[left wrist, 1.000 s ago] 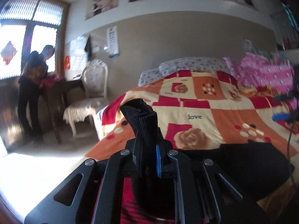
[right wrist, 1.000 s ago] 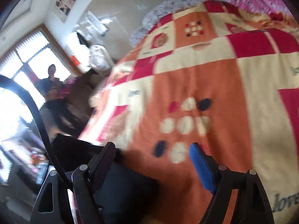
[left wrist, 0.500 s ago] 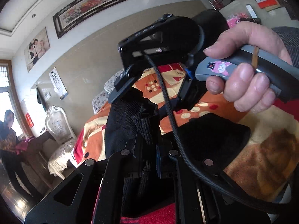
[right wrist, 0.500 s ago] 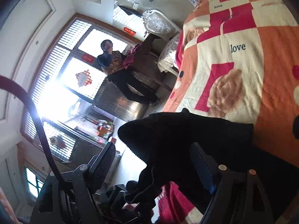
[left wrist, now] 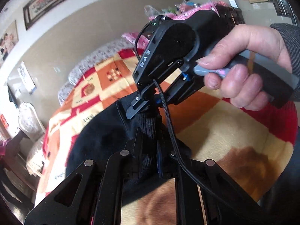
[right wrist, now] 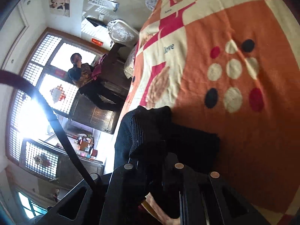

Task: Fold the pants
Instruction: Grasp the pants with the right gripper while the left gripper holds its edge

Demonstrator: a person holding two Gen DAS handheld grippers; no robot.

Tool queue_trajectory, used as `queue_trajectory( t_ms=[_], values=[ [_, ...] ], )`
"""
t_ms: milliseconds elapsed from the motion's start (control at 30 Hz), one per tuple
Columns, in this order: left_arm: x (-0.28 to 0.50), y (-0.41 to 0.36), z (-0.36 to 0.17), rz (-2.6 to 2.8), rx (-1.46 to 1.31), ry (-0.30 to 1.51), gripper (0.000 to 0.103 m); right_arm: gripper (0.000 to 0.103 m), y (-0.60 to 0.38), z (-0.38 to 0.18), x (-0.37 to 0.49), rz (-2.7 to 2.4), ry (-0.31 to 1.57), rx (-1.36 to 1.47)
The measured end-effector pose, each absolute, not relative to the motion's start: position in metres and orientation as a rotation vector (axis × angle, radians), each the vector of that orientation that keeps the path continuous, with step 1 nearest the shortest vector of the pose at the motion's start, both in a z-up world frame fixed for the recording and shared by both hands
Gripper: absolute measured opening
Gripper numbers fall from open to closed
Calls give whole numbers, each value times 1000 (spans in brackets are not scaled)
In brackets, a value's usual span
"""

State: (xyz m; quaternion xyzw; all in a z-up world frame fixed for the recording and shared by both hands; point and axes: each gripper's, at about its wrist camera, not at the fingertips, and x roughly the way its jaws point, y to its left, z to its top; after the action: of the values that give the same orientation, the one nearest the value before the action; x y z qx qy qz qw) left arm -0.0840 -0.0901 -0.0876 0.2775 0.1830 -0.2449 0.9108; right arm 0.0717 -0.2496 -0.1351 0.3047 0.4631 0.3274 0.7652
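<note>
The left gripper (left wrist: 148,150) was built of matte black plastic struts with triangular cut-outs, and round silver screws were set at the joints — 4 could be counted in the left wrist view. A blue pad (left wrist: 159,159) was fitted to the inner face of 1 finger. The right gripper (left wrist: 145,106) was housed in a rounded black body on which white lettering and a small green light were seen; a ribbed black cable (left wrist: 165,110) was run from it. Its handle (left wrist: 251,69) was grey. The right hand (left wrist: 243,63) was bare, the skin creased and ruddy, and a grey ribbed sleeve (left wrist: 292,43) was worn at the wrist.
</note>
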Motion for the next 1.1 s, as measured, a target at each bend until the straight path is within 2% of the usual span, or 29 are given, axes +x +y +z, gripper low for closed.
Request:
queue_trajectory(
  t_ms=[67,233,300,467,567,667,767,833,900,967,1100],
  values=[
    [-91,-90,-88,-534,572,396,17,12,-258,-154,77,676,1029,692],
    [-108,-62,-75,-678,450,488,17,18,-276,-163,74,648,992,761],
    [-107,-41,-62,-663,378,499,17,23,-285,-148,65,578,932,708],
    [-97,20,-22,-549,88,482,17,23,-295,-81,23,354,729,411],
    [-74,49,-14,-500,-84,493,18,24,-262,-51,-6,482,630,177],
    [-46,52,-41,-557,-177,629,18,25,-214,-55,-16,564,663,-7],
    [-38,45,-81,-506,-171,766,18,25,-179,-91,-14,583,791,-91],
    [-45,46,-90,-512,-186,725,18,26,-175,-129,-17,541,873,-122],
    [-44,41,-89,-514,-147,711,18,26,-180,-132,-24,540,810,-95],
    [-40,43,-82,-506,-130,715,18,27,-186,-129,-23,550,817,-66],
    [-19,47,-46,-503,-85,612,18,27,-174,-100,-12,569,797,-57]
  ],
)
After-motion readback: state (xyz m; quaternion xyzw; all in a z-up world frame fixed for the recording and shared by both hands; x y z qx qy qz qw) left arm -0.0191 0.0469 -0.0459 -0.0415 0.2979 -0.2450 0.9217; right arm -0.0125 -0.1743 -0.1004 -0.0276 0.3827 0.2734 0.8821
